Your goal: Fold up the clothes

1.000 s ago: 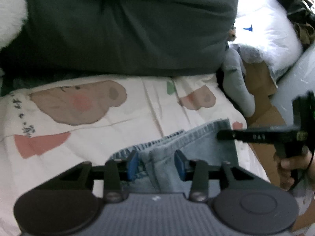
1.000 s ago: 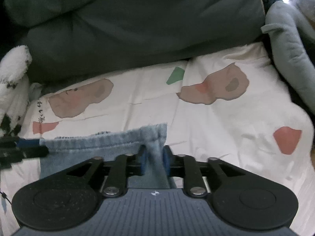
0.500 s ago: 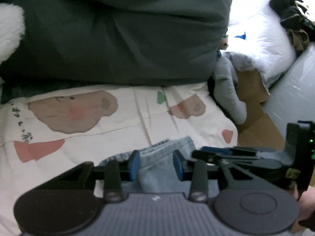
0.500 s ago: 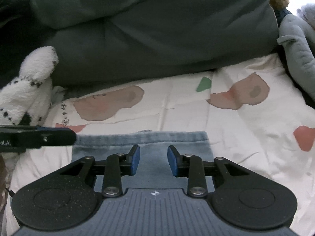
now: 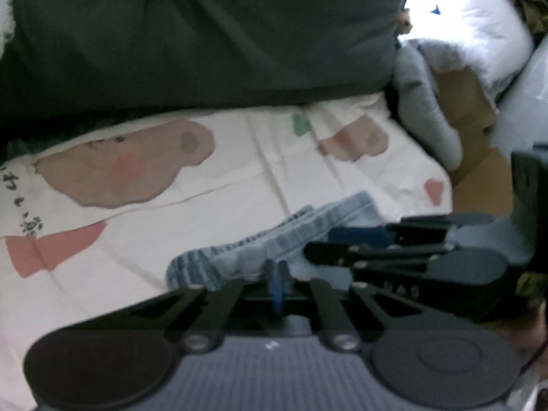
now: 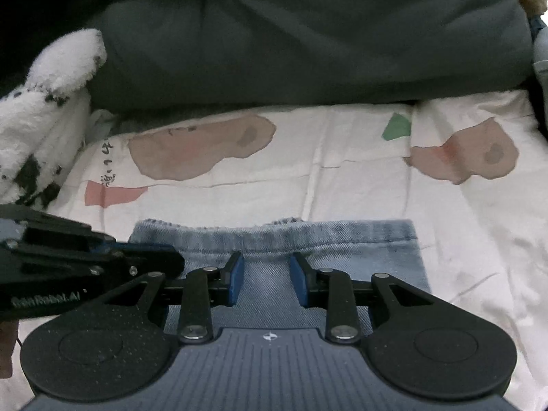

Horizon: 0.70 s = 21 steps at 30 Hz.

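A dark green duvet [image 6: 308, 34] fills the upper half of both wrist views, heaped along the far side of the bed. Below it spreads a cream bedsheet [image 6: 342, 178] printed with brown bear faces, pink patches and a green patch; two bear faces show in each view.

One pair of light blue jeans [image 6: 335, 239] lies folded on the sheet in the lower middle of the right wrist view. There its long axis runs left to right across the frame, with the stitched hem edge as the far side, and its square corner points to the right. In the left wrist view the same jeans [image 5: 308, 229] appear as a stacked wedge running from lower left to upper right, with several layered edges showing at the left end.

One white plush toy with black spots [image 6: 44, 109] sits at the left edge of the right wrist view. One grey plush limb [image 5: 424, 116] and a white pillow [image 5: 472, 24] occupy the upper right of the left wrist view, with brown cardboard [image 5: 476, 157] beneath them.

Two grippers are present. The right gripper [image 6: 266, 282] hovers over the denim with its blue pads [image 6: 236, 282] standing apart, nothing pinched between them. The left gripper [image 5: 278, 281] has its blue pads pressed together; the picture is blurred, so whether denim is caught between them cannot be told.
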Each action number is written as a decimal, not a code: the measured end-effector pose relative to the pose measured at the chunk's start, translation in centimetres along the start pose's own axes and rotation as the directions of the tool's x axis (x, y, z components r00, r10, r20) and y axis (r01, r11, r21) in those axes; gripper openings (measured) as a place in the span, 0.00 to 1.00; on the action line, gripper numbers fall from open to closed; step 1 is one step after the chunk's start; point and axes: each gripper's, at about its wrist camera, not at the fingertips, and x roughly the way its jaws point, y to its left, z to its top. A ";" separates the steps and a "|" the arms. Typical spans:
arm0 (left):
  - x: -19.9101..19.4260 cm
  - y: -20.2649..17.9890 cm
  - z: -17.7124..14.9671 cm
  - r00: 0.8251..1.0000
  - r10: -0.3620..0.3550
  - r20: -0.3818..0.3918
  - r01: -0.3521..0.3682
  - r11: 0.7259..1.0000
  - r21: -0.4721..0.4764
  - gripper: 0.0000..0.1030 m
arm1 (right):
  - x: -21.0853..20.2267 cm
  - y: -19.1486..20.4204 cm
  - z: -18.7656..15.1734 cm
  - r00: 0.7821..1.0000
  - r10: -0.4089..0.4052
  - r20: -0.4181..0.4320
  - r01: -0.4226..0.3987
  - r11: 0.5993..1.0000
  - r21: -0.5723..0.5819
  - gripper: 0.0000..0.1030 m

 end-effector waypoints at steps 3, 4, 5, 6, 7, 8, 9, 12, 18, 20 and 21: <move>0.6 0.7 -0.2 1.000 -0.001 0.001 0.001 1.000 -0.014 0.03 | 0.8 0.1 0.1 1.000 0.005 -0.002 -0.005 1.000 0.017 0.35; 0.9 0.9 -0.4 1.000 0.000 0.006 0.000 1.000 -0.017 0.03 | 1.0 0.1 0.1 1.000 0.004 0.000 -0.004 1.000 0.017 0.35; 1.1 1.1 -0.4 1.000 -0.003 0.008 0.003 1.000 -0.022 0.03 | 1.2 0.1 0.0 1.000 0.002 0.002 -0.002 1.000 0.016 0.35; 1.2 1.3 -0.5 1.000 -0.007 0.009 0.007 1.000 -0.027 0.03 | 1.4 0.2 0.0 1.000 0.000 0.003 0.000 1.000 0.006 0.35; 1.4 1.5 -0.6 1.000 -0.011 0.011 0.011 0.999 -0.032 0.03 | 1.5 0.3 0.0 1.000 -0.003 0.005 0.003 1.000 -0.004 0.35; 1.4 1.6 -0.6 1.000 -0.013 0.011 0.013 0.999 -0.032 0.03 | 1.6 0.4 0.0 1.000 -0.005 0.006 0.005 1.000 -0.013 0.35; 1.3 1.6 -0.6 1.000 -0.015 0.011 0.015 0.999 -0.030 0.03 | 1.5 0.4 -0.1 1.000 -0.004 0.004 0.005 1.000 -0.014 0.35; 0.8 0.9 -0.4 1.000 -0.003 0.013 0.003 1.000 -0.017 0.03 | 0.6 0.3 -0.3 1.000 -0.007 0.027 0.008 1.000 -0.017 0.34; -2.1 -1.1 -0.4 0.994 -0.081 0.067 0.079 0.997 0.023 0.07 | -2.6 -0.1 -2.2 0.993 -0.032 0.117 0.035 0.999 -0.021 0.35; -2.5 -1.9 -0.8 0.992 -0.106 0.070 0.103 0.993 0.055 0.08 | -3.1 -0.7 -3.1 0.992 -0.041 0.117 0.042 0.999 -0.006 0.35; -2.4 -2.2 -1.0 0.992 -0.111 0.065 0.107 0.992 0.066 0.09 | -3.3 -1.0 -3.5 0.992 -0.044 0.116 0.045 0.999 -0.002 0.35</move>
